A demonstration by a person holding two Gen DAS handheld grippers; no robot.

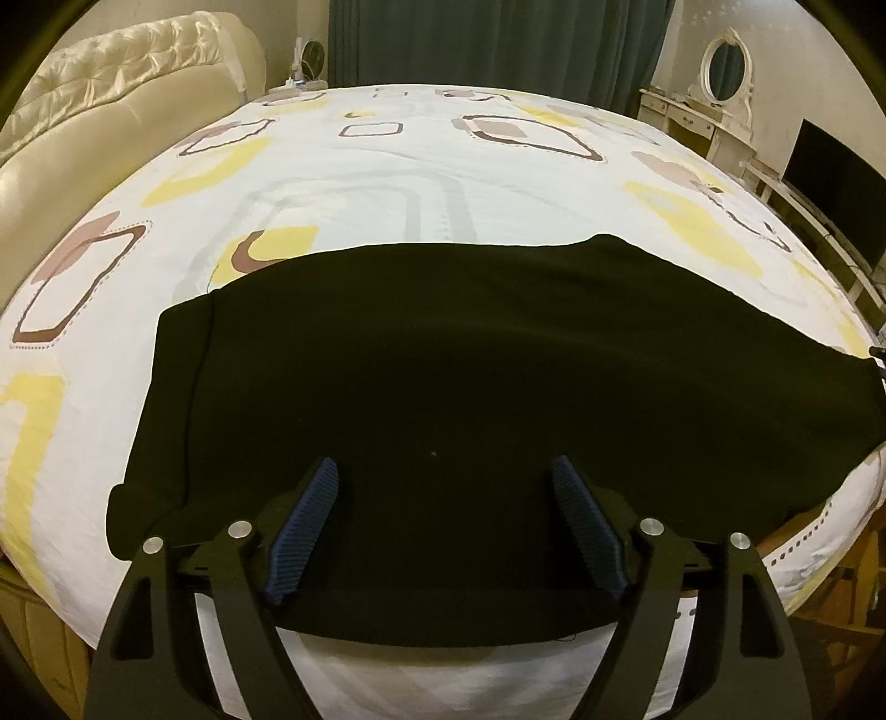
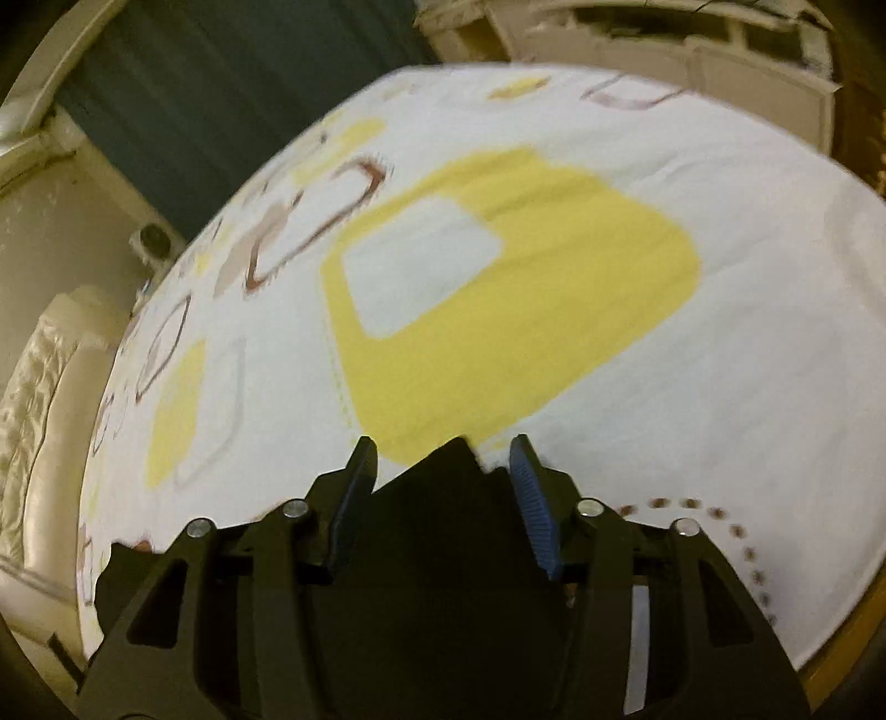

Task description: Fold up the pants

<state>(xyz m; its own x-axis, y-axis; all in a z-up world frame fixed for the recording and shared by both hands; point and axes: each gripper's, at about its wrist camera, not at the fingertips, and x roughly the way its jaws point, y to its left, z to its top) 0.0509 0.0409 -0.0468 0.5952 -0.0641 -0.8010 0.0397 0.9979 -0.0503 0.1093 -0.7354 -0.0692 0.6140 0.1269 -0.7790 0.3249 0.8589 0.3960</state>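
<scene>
Left wrist view: black pants (image 1: 443, 376) are laid flat across the near edge of the bed (image 1: 387, 166), their lower hem hanging slightly over it. The left gripper (image 1: 446, 482) is held low over the cloth with its fingers spread wide and nothing between them. In the right wrist view, a pointed fold of the pants (image 2: 443, 498) is seen between the spread fingers of the right gripper (image 2: 443, 459), unclamped. Open patterned sheet is seen beyond, up to the curtain (image 1: 498, 39).
</scene>
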